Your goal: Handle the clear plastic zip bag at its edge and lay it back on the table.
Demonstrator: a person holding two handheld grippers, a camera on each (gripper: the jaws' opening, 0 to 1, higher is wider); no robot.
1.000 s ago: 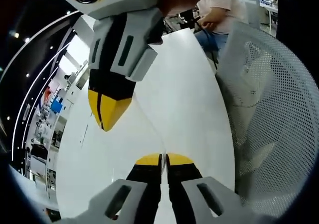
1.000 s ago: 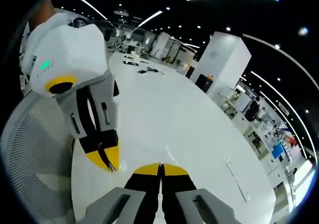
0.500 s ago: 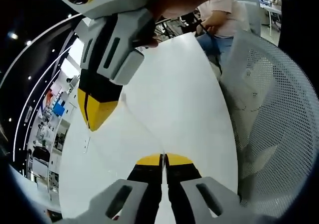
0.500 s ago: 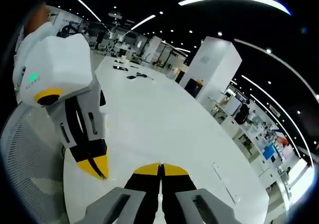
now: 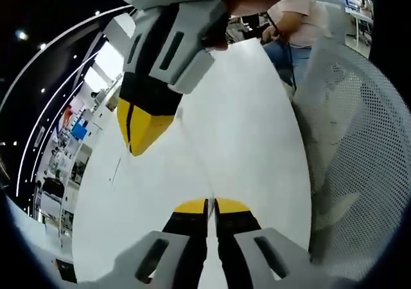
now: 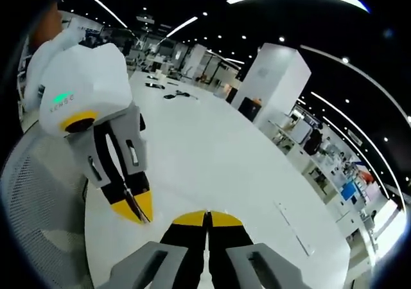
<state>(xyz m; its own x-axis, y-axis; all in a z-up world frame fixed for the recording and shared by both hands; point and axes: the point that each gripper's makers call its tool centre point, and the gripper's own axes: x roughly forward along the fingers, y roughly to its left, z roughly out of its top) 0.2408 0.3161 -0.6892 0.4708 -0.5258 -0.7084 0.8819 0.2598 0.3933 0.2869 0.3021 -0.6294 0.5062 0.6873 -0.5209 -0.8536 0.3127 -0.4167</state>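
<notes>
Left gripper view: my left gripper (image 5: 210,205) rises from the bottom, its yellow-tipped black jaws pressed together over the smooth, glossy white table (image 5: 250,148). My right gripper (image 5: 142,130) hangs in from above, grey shell and wedge-shaped yellow tips also closed. A white perforated mesh chair (image 5: 359,141) curves along the table's edge. I cannot make out the clear zip bag in the glare, so I cannot tell whether either pair of jaws pinches it.
</notes>
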